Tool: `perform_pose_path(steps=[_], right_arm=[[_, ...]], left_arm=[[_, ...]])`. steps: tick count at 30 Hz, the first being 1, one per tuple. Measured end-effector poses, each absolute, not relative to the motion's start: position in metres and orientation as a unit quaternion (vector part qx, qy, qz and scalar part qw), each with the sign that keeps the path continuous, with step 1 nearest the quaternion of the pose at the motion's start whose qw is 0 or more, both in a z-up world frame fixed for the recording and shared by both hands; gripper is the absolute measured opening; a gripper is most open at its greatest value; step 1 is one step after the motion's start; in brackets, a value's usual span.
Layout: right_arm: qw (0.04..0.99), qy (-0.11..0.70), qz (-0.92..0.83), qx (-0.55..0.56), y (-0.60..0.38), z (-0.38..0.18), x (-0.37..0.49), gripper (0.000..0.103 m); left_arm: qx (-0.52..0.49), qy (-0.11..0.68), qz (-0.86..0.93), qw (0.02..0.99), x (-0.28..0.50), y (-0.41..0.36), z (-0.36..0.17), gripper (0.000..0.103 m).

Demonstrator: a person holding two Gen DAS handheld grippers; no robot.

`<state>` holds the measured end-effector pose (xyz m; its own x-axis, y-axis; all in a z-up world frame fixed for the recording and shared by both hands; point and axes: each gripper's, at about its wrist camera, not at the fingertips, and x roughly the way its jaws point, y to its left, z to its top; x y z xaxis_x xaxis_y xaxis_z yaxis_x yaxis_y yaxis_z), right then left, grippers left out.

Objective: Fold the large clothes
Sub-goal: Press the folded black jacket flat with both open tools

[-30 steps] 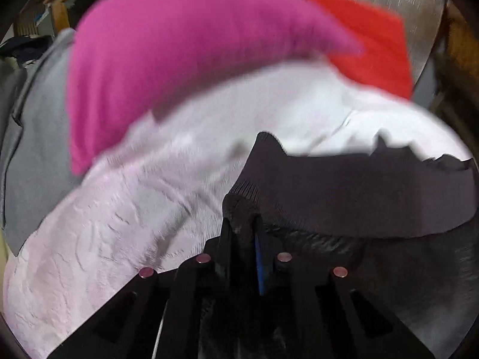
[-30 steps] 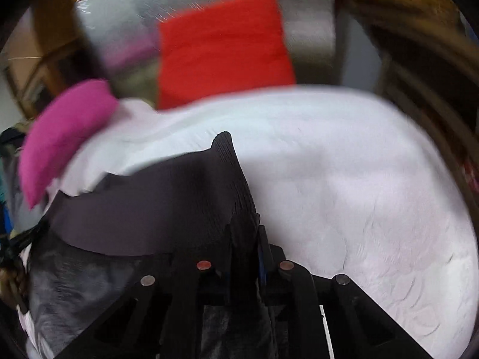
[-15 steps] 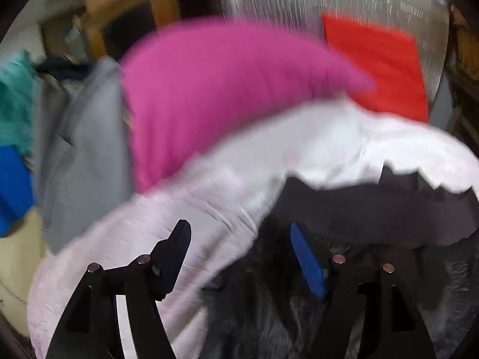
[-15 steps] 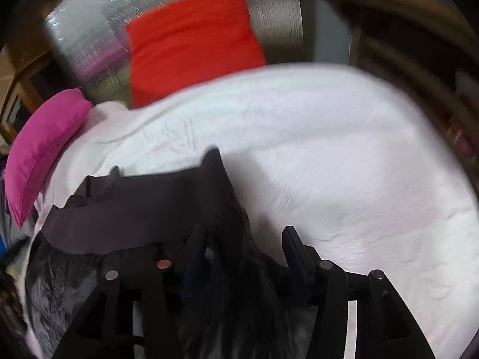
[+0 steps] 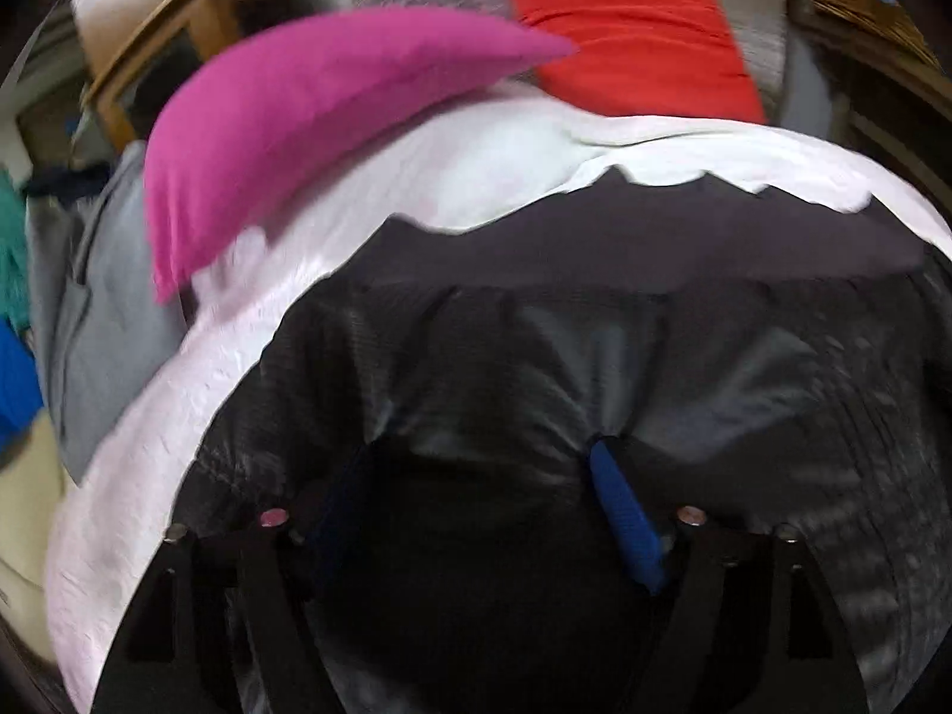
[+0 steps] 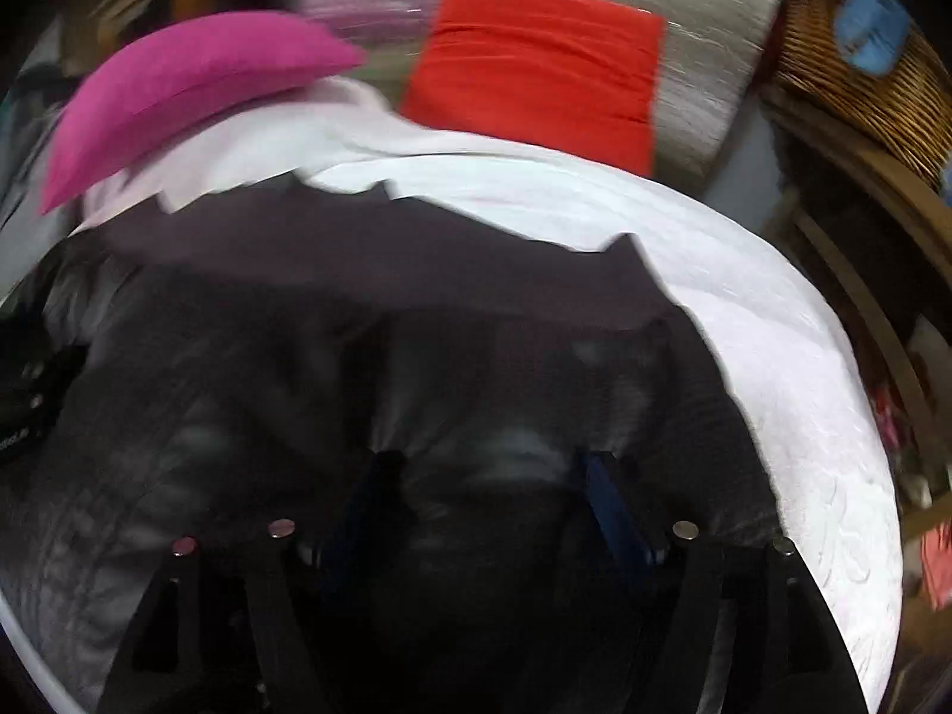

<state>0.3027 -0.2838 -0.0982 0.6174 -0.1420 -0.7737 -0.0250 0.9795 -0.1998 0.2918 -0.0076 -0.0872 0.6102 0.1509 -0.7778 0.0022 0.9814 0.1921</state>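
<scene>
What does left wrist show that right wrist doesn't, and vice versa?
Only the left wrist view: a grey garment, with teal and blue fabric at the left edge.
Only the right wrist view: a wicker basket at upper right, and wooden furniture beside the bed.
Both: the dark jacket lying on the white bedspread, the pink pillow, the red cushion and the silver backing. Each view shows its own gripper, left gripper and right gripper, jaws just opened, over the jacket, gripping nothing.
</scene>
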Motion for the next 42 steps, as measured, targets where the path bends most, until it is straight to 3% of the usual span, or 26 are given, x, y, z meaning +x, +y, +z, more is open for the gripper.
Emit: perform_pose_path(steps=[4, 7, 15, 18, 21, 25, 31, 37, 42], right_arm=[[0.888, 0.454, -0.05, -0.057, -0.299, -0.106, 0.321, 0.087], [0.889, 0.454, -0.045, -0.041, -0.306, -0.097, 0.316, 0.087], [0.92, 0.391, -0.009, -0.034, -0.3, -0.052, 0.243, 0.089], [0.905, 0.417, -0.012, -0.078, -0.292, -0.083, 0.238, 0.089], [0.892, 0.446, -0.034, -0.069, -0.297, -0.096, 0.25, 0.098], [0.893, 0.444, -0.057, -0.049, -0.298, -0.073, 0.242, 0.095], [0.922, 0.384, -0.007, -0.042, -0.258, -0.046, 0.169, 0.095], [0.901, 0.427, 0.0, -0.073, -0.23, -0.093, 0.177, 0.096], [0.906, 0.422, -0.016, -0.027, -0.254, -0.069, 0.16, 0.096]], left_arm=[[0.087, 0.449, 0.049, 0.888, 0.304, -0.005, -0.093, 0.085], [0.057, 0.455, 0.049, 0.888, 0.303, 0.001, -0.082, 0.084], [0.039, 0.386, 0.026, 0.921, 0.242, 0.001, -0.043, 0.084], [0.076, 0.402, 0.036, 0.912, 0.244, -0.013, -0.062, 0.084], [0.072, 0.442, 0.033, 0.894, 0.263, -0.01, -0.09, 0.087], [0.05, 0.448, 0.036, 0.892, 0.253, 0.002, -0.07, 0.087], [0.05, 0.385, 0.059, 0.92, 0.194, 0.03, -0.048, 0.087], [0.059, 0.452, 0.069, 0.887, 0.2, 0.036, -0.085, 0.087], [0.039, 0.435, 0.072, 0.897, 0.187, 0.036, -0.061, 0.087]])
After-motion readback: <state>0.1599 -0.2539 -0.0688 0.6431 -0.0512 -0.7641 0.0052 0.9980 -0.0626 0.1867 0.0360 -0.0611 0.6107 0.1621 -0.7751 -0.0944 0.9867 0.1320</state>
